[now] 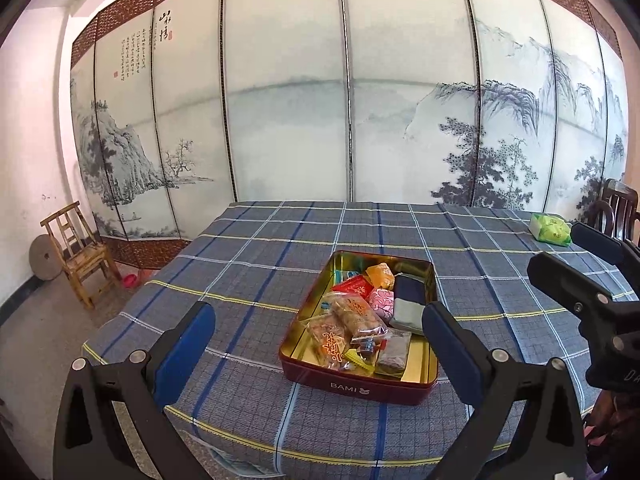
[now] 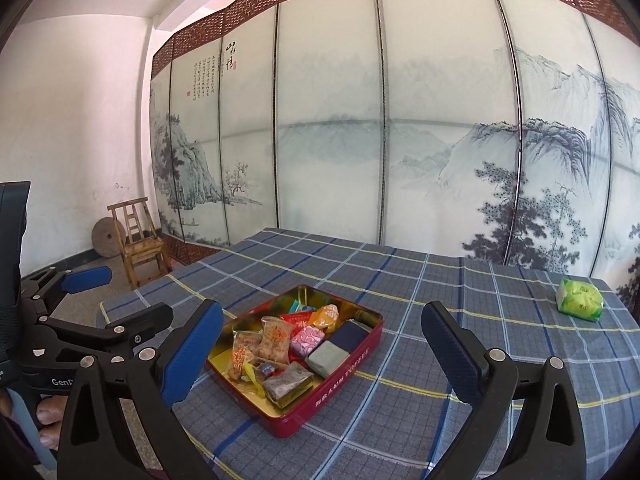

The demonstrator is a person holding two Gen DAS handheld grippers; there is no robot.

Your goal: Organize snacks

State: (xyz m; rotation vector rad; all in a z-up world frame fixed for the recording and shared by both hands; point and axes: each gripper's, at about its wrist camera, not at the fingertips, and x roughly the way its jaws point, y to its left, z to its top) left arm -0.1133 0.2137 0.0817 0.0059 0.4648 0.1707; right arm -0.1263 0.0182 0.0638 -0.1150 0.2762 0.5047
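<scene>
A dark red tin [image 1: 352, 386] with a gold inside sits on the blue plaid tablecloth [image 1: 248, 264] and holds several wrapped snacks [image 1: 354, 312]. It also shows in the right wrist view [image 2: 332, 386], with its snacks [image 2: 288, 344]. A green snack packet [image 1: 550, 230] lies alone at the far right of the table, also in the right wrist view [image 2: 580, 300]. My left gripper [image 1: 316, 344] is open and empty, held above the near edge in front of the tin. My right gripper [image 2: 322, 352] is open and empty, to the right of the tin; it also shows in the left wrist view [image 1: 576, 256].
A painted folding screen [image 1: 348, 100] stands behind the table. A small bamboo chair [image 1: 78, 252] and a round stone [image 1: 44, 256] stand on the floor at the left. A dark wooden chair [image 1: 618, 204] is at the table's far right. The left gripper shows at the left edge of the right wrist view [image 2: 84, 280].
</scene>
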